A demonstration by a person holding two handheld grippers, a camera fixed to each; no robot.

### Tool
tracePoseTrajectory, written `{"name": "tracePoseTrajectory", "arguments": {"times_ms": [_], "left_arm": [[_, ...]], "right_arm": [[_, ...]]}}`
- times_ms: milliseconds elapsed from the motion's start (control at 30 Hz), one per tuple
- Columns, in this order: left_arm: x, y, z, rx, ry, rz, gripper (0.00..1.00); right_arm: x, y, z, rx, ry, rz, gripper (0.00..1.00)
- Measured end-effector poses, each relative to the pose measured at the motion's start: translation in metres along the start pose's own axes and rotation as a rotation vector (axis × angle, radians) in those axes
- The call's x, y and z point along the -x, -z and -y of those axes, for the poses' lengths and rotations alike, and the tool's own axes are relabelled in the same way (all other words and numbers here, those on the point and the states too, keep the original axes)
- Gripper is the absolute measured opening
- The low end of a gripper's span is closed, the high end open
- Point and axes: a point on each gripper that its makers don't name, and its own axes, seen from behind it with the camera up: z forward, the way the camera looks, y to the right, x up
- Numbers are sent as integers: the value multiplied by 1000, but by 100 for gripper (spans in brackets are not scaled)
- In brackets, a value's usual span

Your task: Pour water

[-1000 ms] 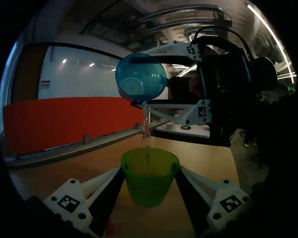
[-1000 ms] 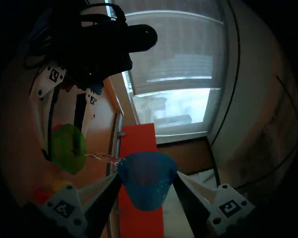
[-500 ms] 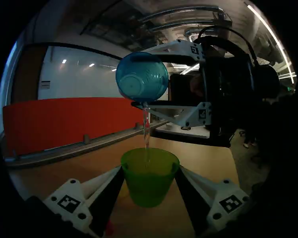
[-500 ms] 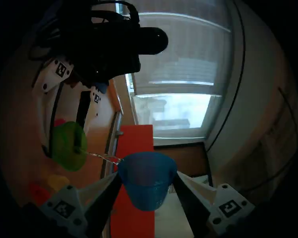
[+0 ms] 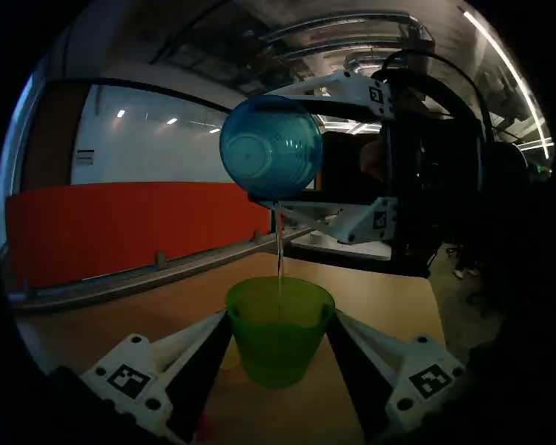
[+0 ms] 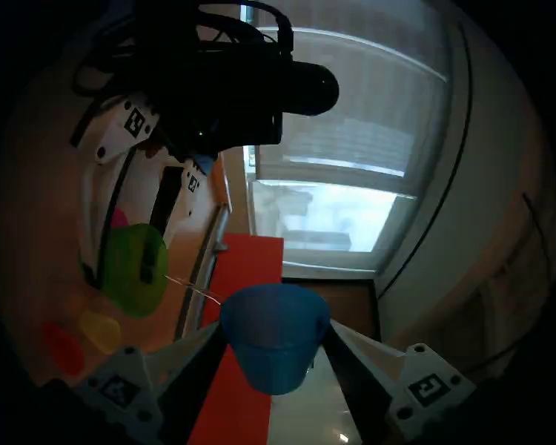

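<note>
In the left gripper view, my left gripper (image 5: 278, 348) is shut on an upright green cup (image 5: 279, 330) just above the wooden table (image 5: 382, 297). Over it hangs a blue cup (image 5: 270, 146), tipped on its side with its base facing the camera, clamped between the right gripper's white fingers (image 5: 337, 89). A thin stream of water (image 5: 279, 256) falls from its rim into the green cup. In the right gripper view, my right gripper (image 6: 274, 356) is shut on the blue cup (image 6: 274, 337). The water stream (image 6: 193, 288) arcs to the green cup (image 6: 133, 271), which the left gripper (image 6: 122, 252) holds.
An orange wall panel (image 5: 130, 222) and a metal rail (image 5: 159, 267) run along the table's far edge. In the right gripper view, red and yellow objects (image 6: 81, 337) lie on the table near the green cup, and a bright window (image 6: 330, 215) is beyond.
The blue cup has tilted further, so more of its base faces the left camera. The water stream has shifted slightly right and keeps falling into the green cup, which stays still.
</note>
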Motion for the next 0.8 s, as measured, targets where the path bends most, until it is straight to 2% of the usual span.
{"name": "tracePoseTrajectory", "arguments": {"times_ms": [367, 800], "left_arm": [[0, -1, 1, -2, 8, -3, 85], [-3, 1, 1, -5, 7, -5, 85]], "right_arm": [[-5, -2, 3, -2, 50, -7, 89], [-5, -1, 0, 3, 32, -7, 89]]}}
